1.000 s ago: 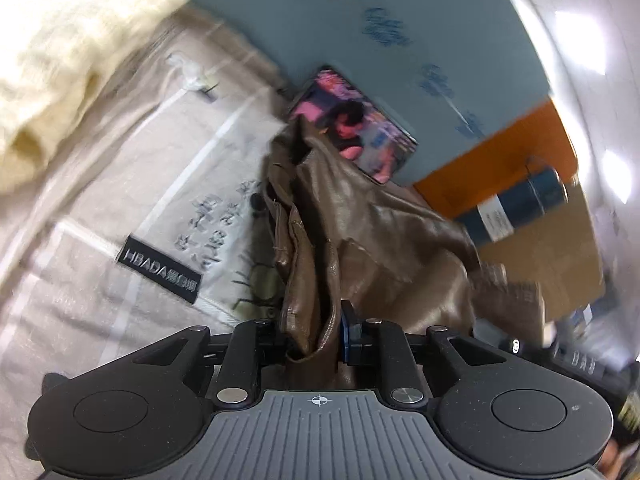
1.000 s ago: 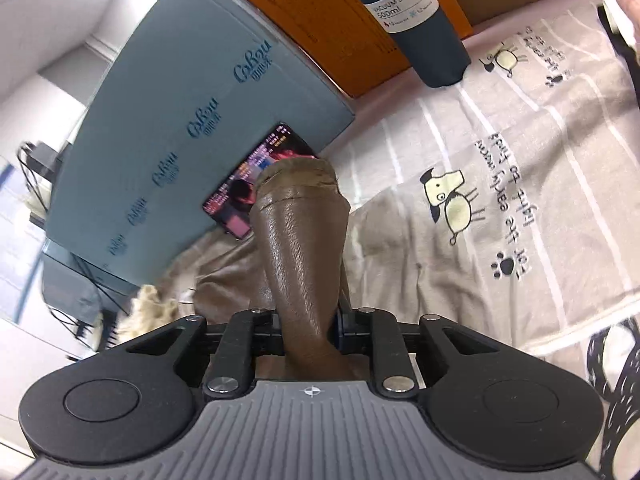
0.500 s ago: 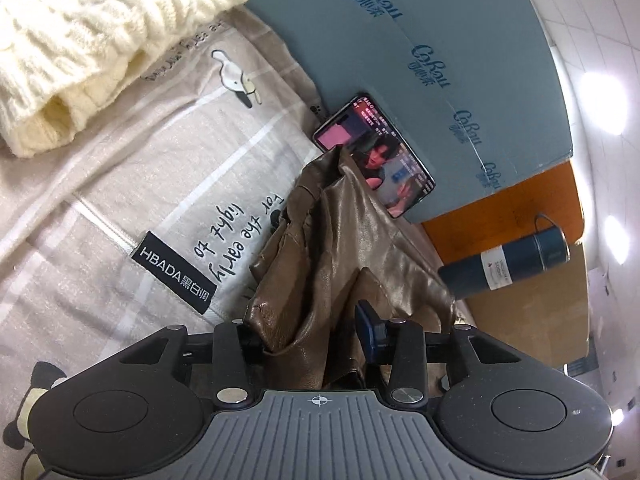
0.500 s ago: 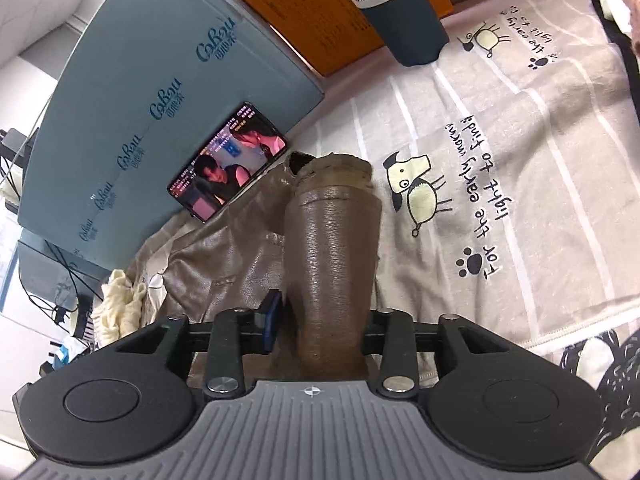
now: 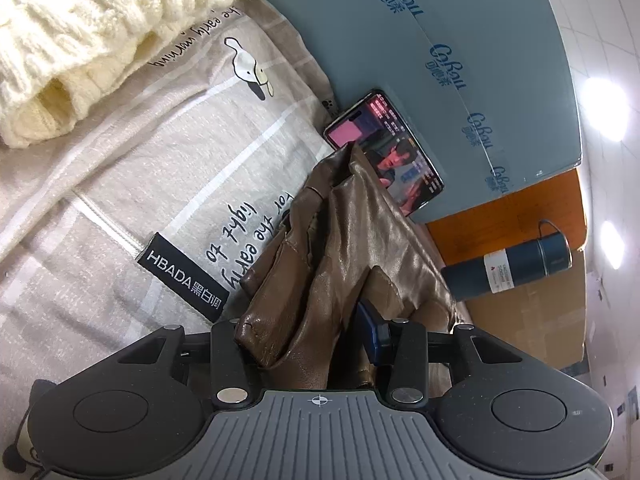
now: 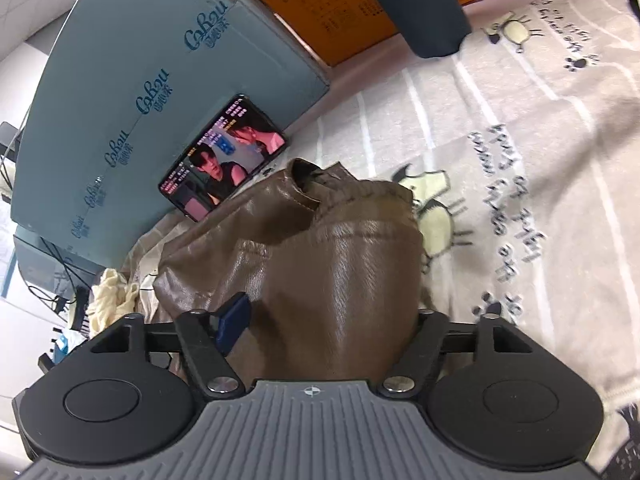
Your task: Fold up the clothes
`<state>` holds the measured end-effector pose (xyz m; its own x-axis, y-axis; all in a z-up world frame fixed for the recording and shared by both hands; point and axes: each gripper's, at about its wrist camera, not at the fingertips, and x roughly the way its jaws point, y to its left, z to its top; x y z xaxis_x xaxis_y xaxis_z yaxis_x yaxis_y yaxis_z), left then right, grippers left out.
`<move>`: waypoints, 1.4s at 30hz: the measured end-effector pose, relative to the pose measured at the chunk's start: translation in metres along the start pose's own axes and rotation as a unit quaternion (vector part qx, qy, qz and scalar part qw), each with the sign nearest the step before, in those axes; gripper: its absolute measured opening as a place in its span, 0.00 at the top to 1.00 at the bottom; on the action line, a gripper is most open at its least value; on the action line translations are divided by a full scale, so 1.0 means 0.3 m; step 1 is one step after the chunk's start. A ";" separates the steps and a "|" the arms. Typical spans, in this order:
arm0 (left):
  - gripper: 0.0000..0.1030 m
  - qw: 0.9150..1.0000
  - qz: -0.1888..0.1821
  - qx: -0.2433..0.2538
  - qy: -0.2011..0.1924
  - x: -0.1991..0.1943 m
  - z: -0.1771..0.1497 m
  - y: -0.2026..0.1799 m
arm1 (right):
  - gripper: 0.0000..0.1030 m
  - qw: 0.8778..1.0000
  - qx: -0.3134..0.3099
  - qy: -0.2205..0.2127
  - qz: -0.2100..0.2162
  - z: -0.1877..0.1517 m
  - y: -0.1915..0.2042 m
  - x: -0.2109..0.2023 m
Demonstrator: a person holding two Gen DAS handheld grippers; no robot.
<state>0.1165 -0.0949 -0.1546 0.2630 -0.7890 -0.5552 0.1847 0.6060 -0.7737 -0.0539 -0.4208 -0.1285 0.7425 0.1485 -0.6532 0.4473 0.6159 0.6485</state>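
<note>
Bright overhead ceiling lights [image 5: 604,110], sheen on brown leather jacket [image 6: 344,256], strong fisheye bending, blurred right-view edge.

We see a glossy brown leather jacket [image 6: 328,248] lying bunched and creased on the printed sheet, its collar end toward the leaning phone, one smooth sleeve laid over the body, stitched seams and folds showing [image 5: 332,248].

black tag [image 5: 182,280]: "HBADA"
blue-grey board [image 5: 460,40]: "CoRou", many times
bed sheet [image 5: 140,168]: "for the early light"
dark bottle [image 6: 420,4]: "500ml"
</note>
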 end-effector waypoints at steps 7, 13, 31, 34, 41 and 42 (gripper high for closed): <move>0.61 1.000 -0.003 -0.003 0.001 0.010 0.002 0.002 | 0.54 1.000 -0.017 0.001 -0.003 0.020 0.013 0.034; 0.80 0.999 0.041 0.031 -0.010 0.023 -0.006 -0.047 | 0.81 1.000 -0.001 -0.011 0.004 0.013 -0.015 0.026; 0.87 0.996 -0.006 0.073 -0.044 -0.151 -0.077 -0.119 | 0.90 0.992 -0.028 -0.036 0.121 -0.097 0.156 -0.198; 0.87 0.996 -0.012 0.075 -0.051 -0.191 -0.096 -0.118 | 0.90 0.990 -0.026 -0.042 0.130 -0.126 0.173 -0.227; 0.87 0.996 -0.017 0.069 -0.063 -0.276 -0.144 -0.089 | 0.90 0.989 -0.023 -0.038 0.142 -0.202 0.201 -0.264; 0.87 0.995 -0.019 0.069 -0.066 -0.292 -0.149 -0.084 | 0.90 0.988 -0.026 -0.037 0.146 -0.207 0.209 -0.269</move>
<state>0.0466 -0.0455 -0.1000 0.3738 -0.7968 -0.4748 0.3218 0.5915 -0.7393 -0.1168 -0.3461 -0.0596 0.8710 0.2701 -0.4103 0.1844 0.5942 0.7829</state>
